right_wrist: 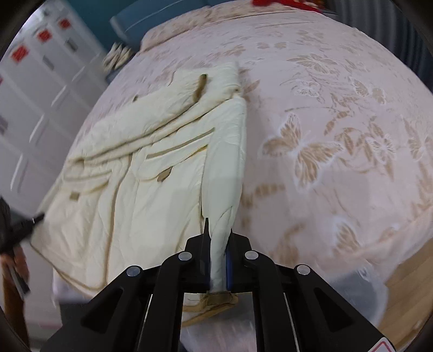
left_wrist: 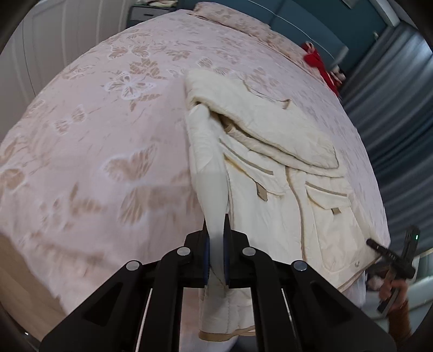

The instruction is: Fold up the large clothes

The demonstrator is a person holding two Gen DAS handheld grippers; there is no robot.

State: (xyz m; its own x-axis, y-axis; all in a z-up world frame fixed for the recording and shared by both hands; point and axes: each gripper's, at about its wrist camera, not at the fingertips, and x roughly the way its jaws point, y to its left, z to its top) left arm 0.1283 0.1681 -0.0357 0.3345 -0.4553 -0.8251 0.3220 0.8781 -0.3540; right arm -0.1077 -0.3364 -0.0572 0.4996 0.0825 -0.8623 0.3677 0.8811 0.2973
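Observation:
A cream quilted jacket (left_wrist: pixel 284 168) with tan trim and flap pockets lies spread on the bed, one sleeve folded across its chest. In the left wrist view my left gripper (left_wrist: pixel 215 219) is shut on the jacket's near left edge, and a strip of cream fabric runs up between the pads. In the right wrist view the same jacket (right_wrist: pixel 135 189) lies to the left. My right gripper (right_wrist: pixel 218 224) is shut on its near right edge, with the tan hem hanging below the fingers. Both held edges are lifted off the bed.
The bed cover (left_wrist: pixel 94 121) is pink with butterfly patterns and reaches far around the jacket. A red item (left_wrist: pixel 316 59) lies near the pillow (left_wrist: pixel 230 16) at the head end. White wardrobe doors (right_wrist: pixel 40 81) stand to the left, and wooden floor (right_wrist: pixel 406 270) shows beside the bed.

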